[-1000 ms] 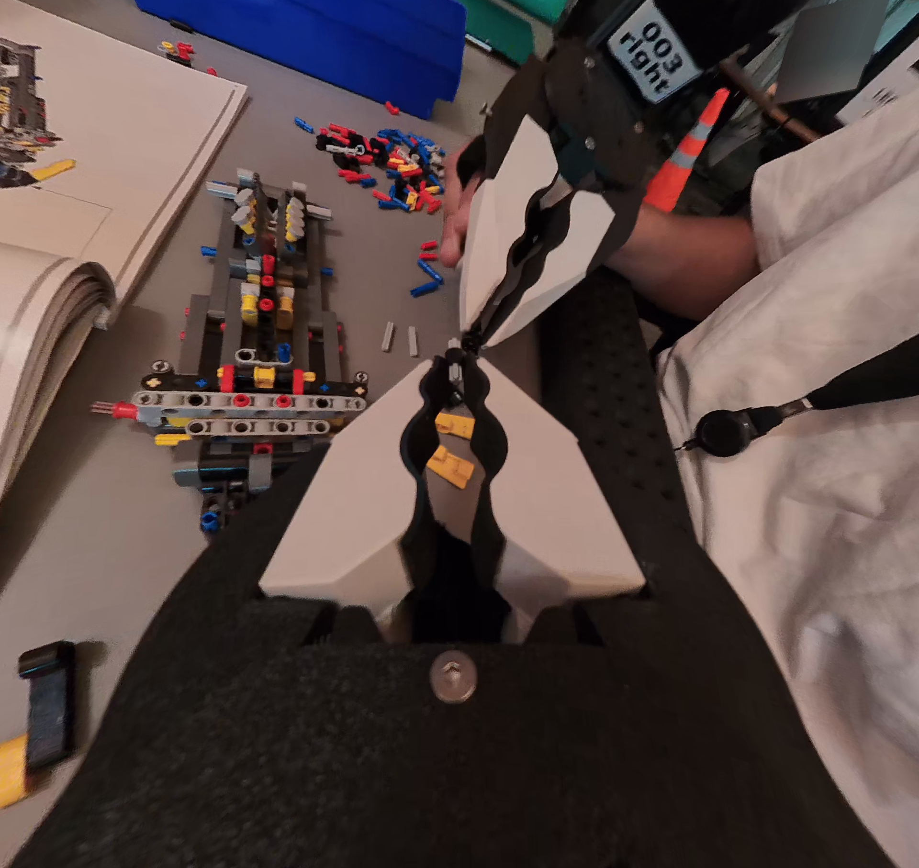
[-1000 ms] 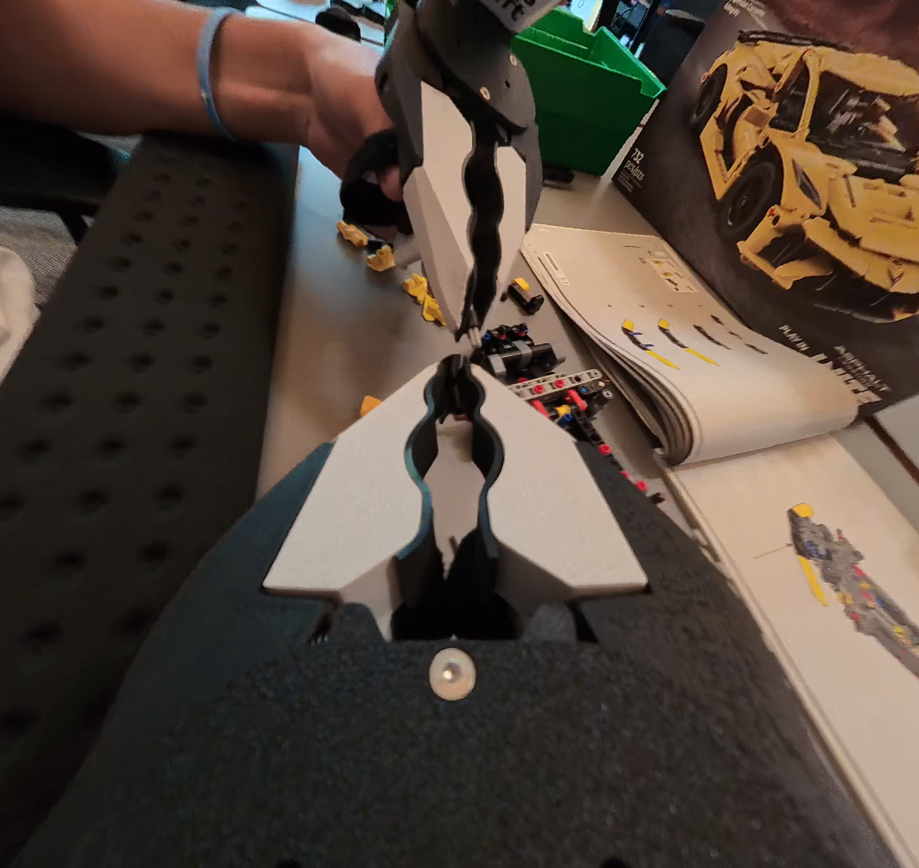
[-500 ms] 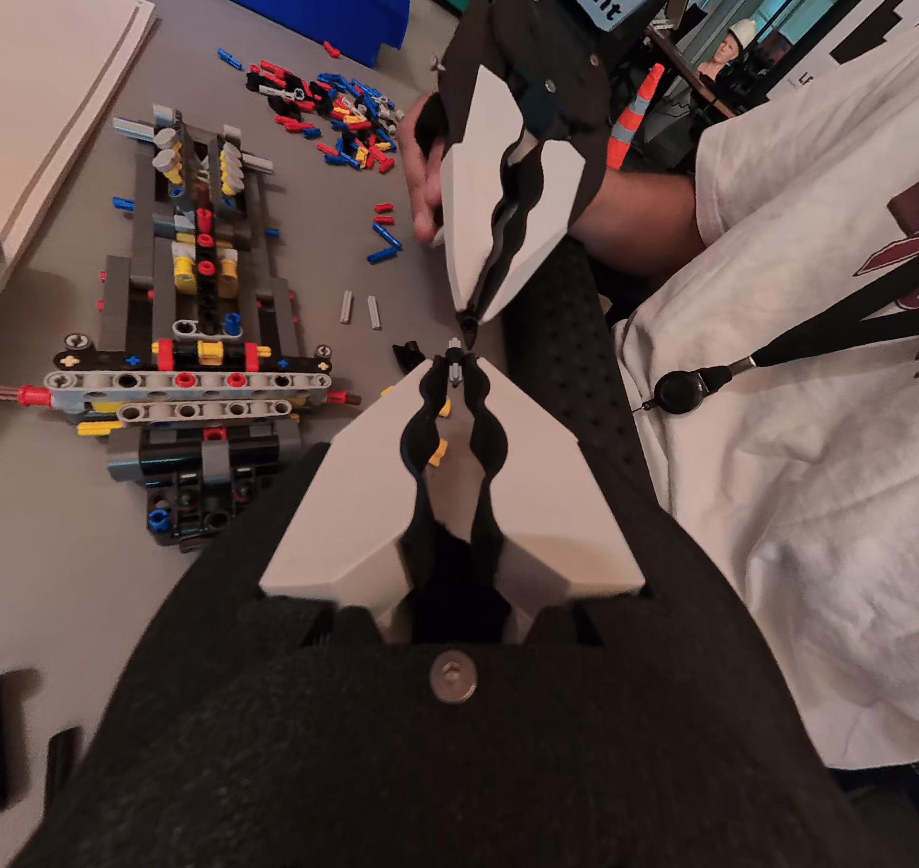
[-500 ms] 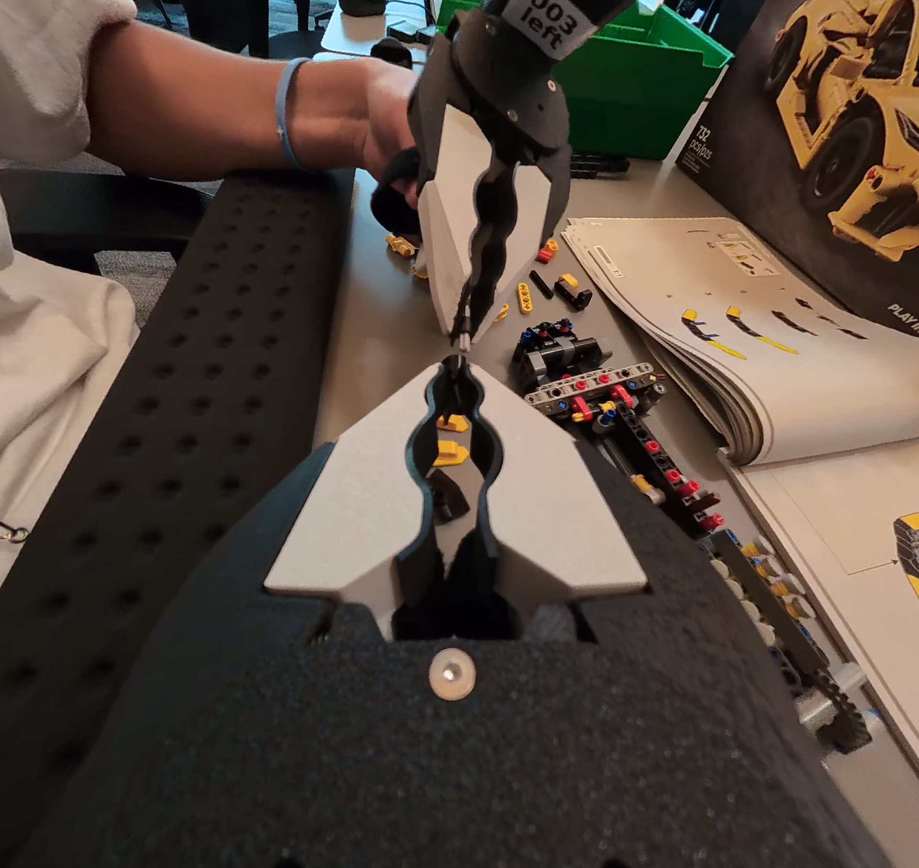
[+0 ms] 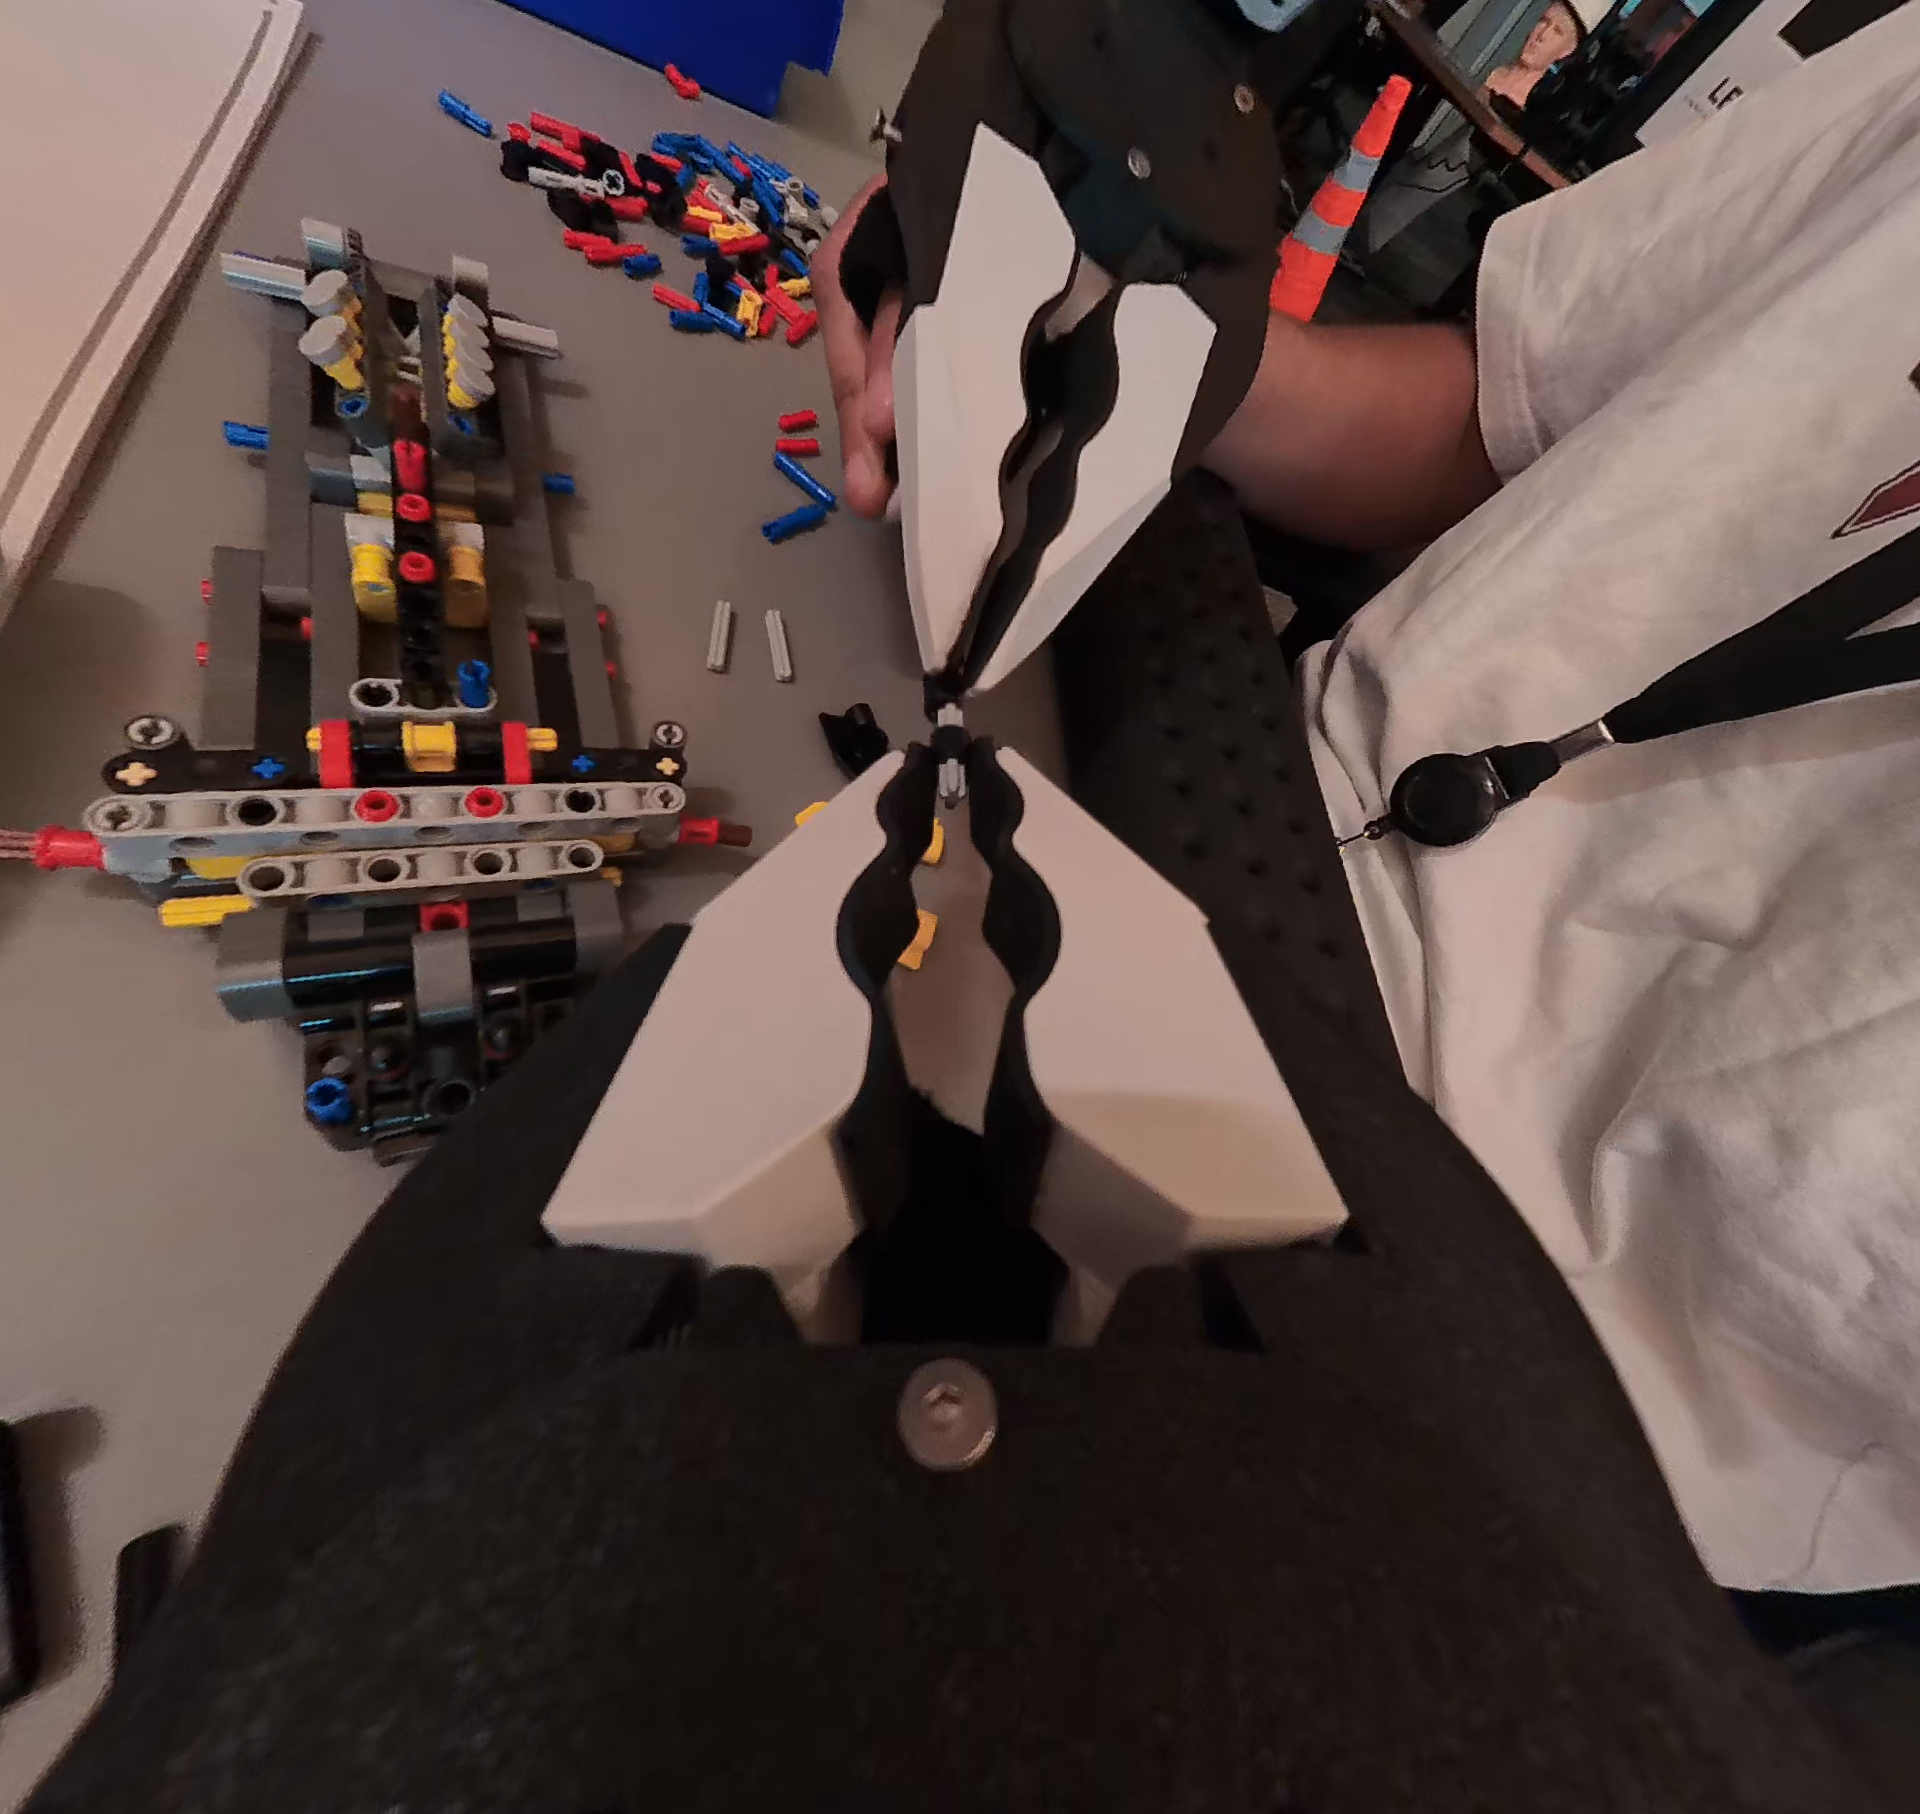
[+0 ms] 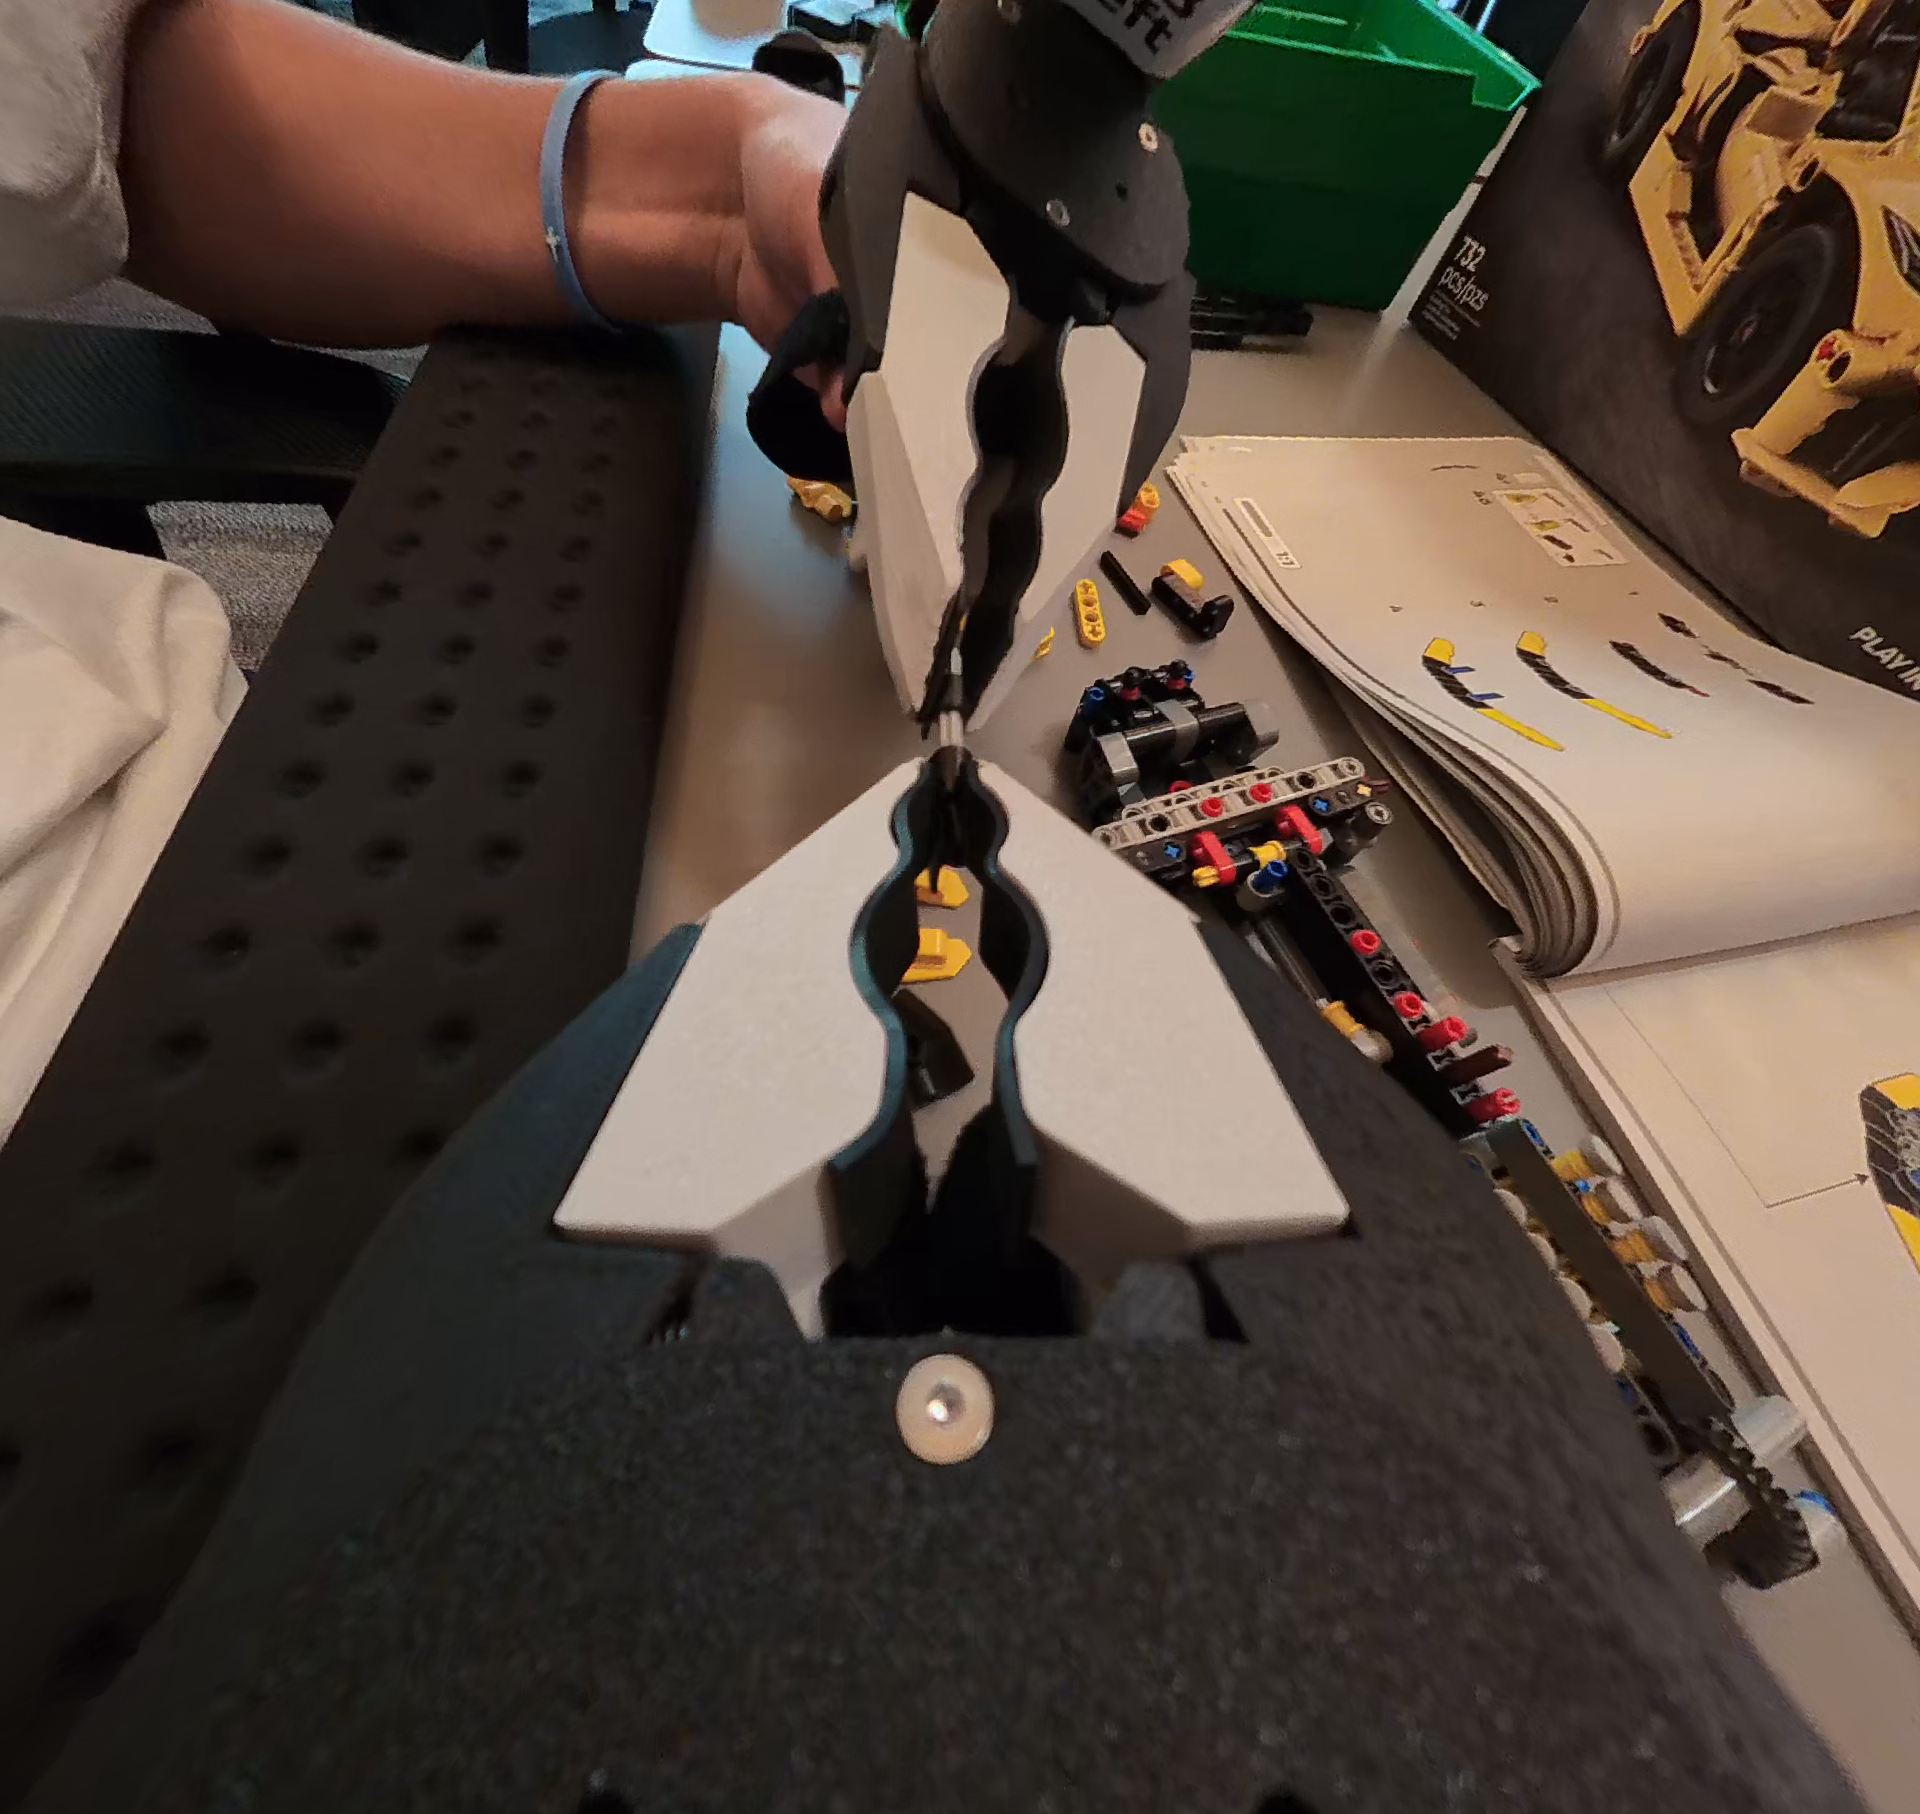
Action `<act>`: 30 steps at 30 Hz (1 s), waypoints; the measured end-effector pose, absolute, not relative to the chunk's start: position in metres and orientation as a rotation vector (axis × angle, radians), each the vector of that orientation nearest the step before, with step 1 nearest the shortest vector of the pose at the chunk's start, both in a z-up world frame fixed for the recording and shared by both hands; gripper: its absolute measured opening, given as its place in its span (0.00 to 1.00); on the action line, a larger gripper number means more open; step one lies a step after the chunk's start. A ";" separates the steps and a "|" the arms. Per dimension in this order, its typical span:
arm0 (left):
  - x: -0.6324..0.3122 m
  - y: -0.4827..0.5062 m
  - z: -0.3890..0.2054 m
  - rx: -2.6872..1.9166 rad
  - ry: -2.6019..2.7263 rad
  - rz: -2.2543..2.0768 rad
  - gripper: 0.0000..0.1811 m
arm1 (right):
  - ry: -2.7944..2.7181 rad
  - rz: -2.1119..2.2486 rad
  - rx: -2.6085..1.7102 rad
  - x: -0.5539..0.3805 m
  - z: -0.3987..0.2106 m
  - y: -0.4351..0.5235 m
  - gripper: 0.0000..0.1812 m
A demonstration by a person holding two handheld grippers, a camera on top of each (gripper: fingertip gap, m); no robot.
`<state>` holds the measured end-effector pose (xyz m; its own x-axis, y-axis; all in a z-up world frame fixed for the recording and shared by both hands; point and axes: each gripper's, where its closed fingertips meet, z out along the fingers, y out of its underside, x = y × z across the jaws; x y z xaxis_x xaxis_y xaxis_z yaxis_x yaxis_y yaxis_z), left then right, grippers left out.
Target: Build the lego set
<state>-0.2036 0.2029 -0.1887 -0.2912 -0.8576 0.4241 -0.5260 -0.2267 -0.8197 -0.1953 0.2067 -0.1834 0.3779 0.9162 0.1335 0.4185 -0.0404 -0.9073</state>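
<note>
Grey worktop [image 5: 665,538] carried the chassis [image 5: 395,704]. Both hand-held grippers, left [image 5: 948,765] and right [image 6: 943,765], were clamped tip-to-tip on a small grey pin [image 5: 948,720], apparently; misalignment could drop it.

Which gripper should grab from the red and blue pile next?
Probably the right gripper: the pile lies just beside it, farther from the left gripper. Both pinch small pieces now.
</note>
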 end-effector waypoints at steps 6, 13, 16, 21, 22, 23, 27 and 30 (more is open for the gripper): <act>-0.203 0.202 -0.189 -1.637 1.729 -1.519 0.03 | -1.205 0.644 -1.632 -0.196 -0.182 0.206 0.02; -0.198 0.205 -0.185 -1.599 1.685 -1.513 0.03 | -1.136 0.692 -1.629 -0.193 -0.175 0.209 0.01; -0.195 0.207 -0.163 -1.514 1.580 -1.624 0.03 | -1.025 0.788 -1.548 -0.191 -0.152 0.211 0.01; -0.193 0.204 -0.138 -1.394 1.476 -1.765 0.02 | -0.875 0.978 -1.489 -0.191 -0.127 0.210 0.00; -0.192 0.201 -0.141 -1.396 1.496 -1.762 0.03 | -0.888 0.989 -1.485 -0.193 -0.127 0.209 0.00; -0.189 0.197 -0.146 -1.399 1.537 -1.727 0.03 | -0.926 0.986 -1.508 -0.196 -0.133 0.207 0.00; -0.187 0.196 -0.153 -1.404 1.580 -1.663 0.03 | -0.935 0.888 -1.550 -0.192 -0.141 0.213 0.00; -0.190 0.202 -0.150 -1.409 1.555 -1.649 0.03 | -0.862 0.937 -1.534 -0.178 -0.132 0.217 0.05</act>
<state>-0.1905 0.2023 -0.1502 -0.3634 -0.8628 0.3514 -0.3004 -0.2485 -0.9209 -0.1782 0.2170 -0.1324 0.4249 0.8978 -0.1158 0.0408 -0.1468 -0.9883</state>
